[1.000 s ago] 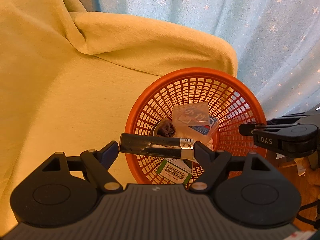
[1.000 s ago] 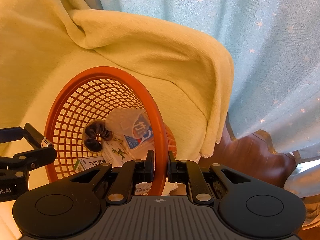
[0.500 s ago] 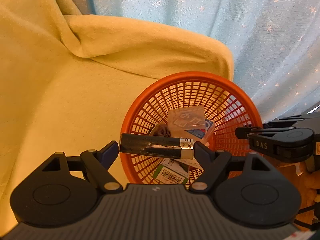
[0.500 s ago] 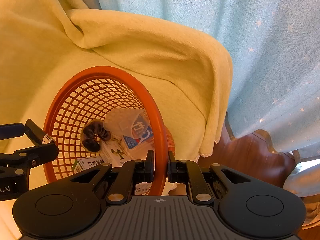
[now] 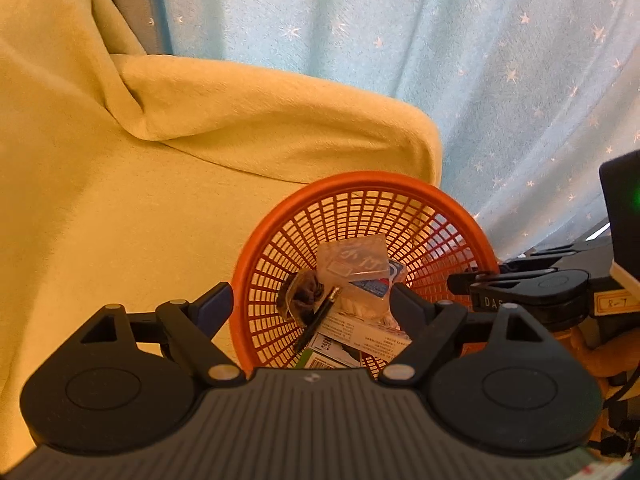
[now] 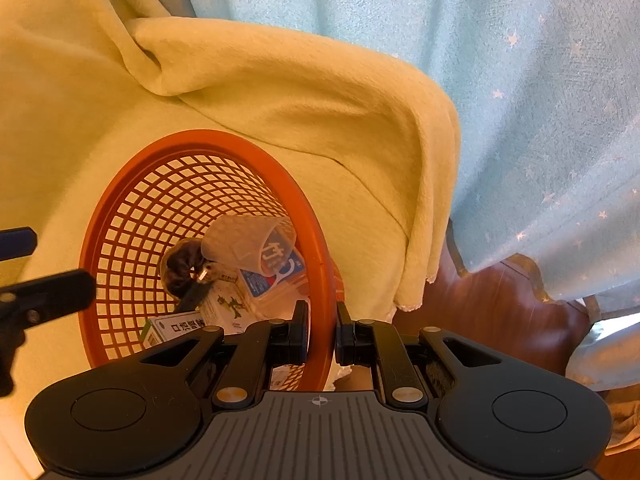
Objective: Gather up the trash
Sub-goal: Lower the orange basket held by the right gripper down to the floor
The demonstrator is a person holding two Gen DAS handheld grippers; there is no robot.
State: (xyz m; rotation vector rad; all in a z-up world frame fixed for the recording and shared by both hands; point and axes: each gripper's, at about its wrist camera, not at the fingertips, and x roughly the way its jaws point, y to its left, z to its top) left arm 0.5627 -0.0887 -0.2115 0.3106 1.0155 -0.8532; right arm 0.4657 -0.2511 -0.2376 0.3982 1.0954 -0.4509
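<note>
So the round orange plastic mesh basket (image 6: 120, 216) sits tipped against the big yellow blanket-covered couch (image 5: 120, 200), and my right gripper (image 6: 322, 334) is pinched tight on its rim so it stays put for catching trash. My left gripper (image 5: 310, 306) hangs spread wide and empty right above it. Inside: 1 clear plastic packet (image 5: 354, 262), printed cardboard boxes (image 5: 360, 334), a dark scrunchie (image 5: 304, 290) and a slim black pen (image 5: 318, 320) lying on the pile.
</note>
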